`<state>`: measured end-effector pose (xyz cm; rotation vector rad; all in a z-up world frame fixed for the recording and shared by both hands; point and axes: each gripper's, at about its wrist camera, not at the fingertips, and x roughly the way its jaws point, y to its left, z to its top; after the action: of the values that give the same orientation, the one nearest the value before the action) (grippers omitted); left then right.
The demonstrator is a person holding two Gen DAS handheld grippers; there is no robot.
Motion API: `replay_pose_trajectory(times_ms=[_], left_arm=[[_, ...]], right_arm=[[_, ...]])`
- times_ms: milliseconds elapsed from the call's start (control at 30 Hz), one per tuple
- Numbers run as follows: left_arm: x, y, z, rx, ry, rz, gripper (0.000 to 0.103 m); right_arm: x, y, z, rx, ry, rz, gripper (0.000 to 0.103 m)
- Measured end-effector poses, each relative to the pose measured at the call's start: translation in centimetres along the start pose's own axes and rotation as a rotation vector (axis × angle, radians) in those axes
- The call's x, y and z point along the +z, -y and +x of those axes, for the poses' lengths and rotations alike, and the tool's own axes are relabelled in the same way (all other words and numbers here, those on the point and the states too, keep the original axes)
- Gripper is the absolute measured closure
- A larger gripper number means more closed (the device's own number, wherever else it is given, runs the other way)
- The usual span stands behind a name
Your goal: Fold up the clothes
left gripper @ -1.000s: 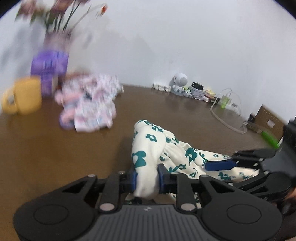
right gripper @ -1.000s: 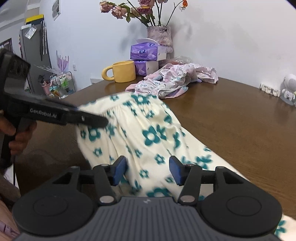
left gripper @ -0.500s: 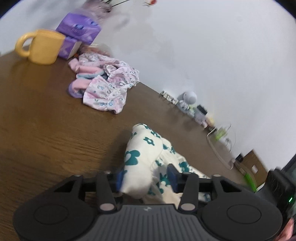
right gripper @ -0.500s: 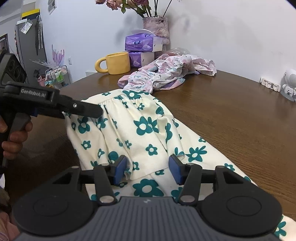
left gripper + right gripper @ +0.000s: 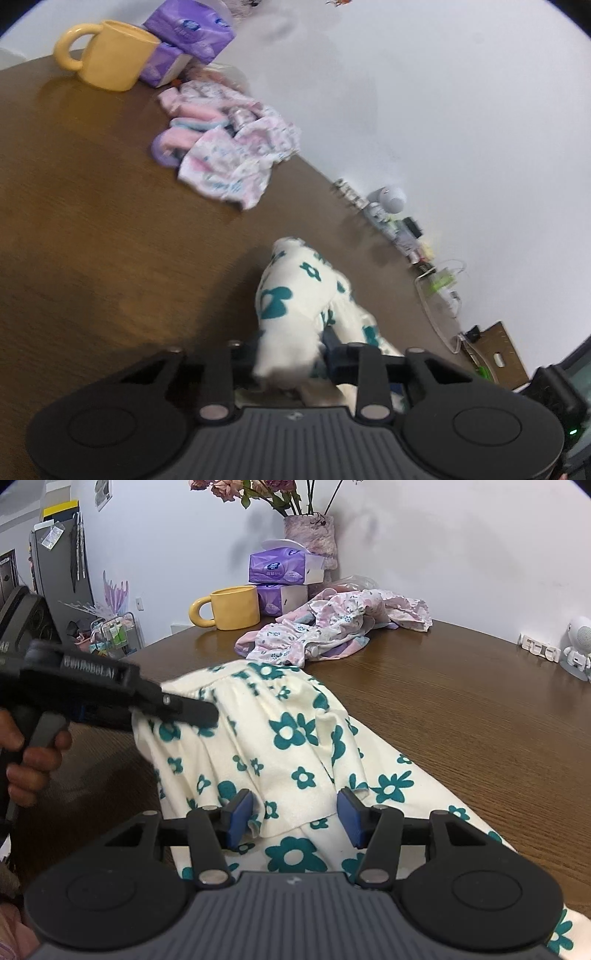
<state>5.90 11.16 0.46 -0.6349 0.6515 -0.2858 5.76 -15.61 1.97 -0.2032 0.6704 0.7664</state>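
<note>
Cream floral garment (image 5: 295, 753) lies half-folded on the near surface (image 5: 461, 716). Left hand-held gripper (image 5: 290, 356) closing on a bunched fold — could slip free (thin bite). Right hand-held gripper (image 5: 295, 818) spread, cloth between, unpinched — fold may flop open.

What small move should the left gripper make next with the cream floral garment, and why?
Probably finish closing, then carry the edge toward the right gripper. The left gripper is closing on a bunched fold of the cream floral garment; the rest lies spread on the table, and the right fingers stand apart.
</note>
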Motion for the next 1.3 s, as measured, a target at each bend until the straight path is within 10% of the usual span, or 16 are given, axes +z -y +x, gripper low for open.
replay_pose_trajectory(times_ms=[300, 633, 933, 1300], left_arm=[[-2.2, 8.7, -2.9, 0.173, 0.126, 0.649, 0.081], [-5.6, 12.5, -2.1, 0.295, 0.172, 1.016, 0.081], [-6.7, 13.2, -1.1, 0.454, 0.208, 1.204, 0.081], [-8.3, 12.6, -2.3, 0.588, 0.233, 1.23, 0.081]], right_arm=[[0.8, -0.8, 0.2, 0.023, -0.003, -0.006, 0.05], [-0.8, 0.2, -3.8, -0.033, 0.03, 0.031, 0.05], [-3.5, 3.1, -7.0, -0.117, 0.05, 0.117, 0.05], [-2.5, 3.5, -3.3, -0.016, -0.025, -0.02, 0.063]])
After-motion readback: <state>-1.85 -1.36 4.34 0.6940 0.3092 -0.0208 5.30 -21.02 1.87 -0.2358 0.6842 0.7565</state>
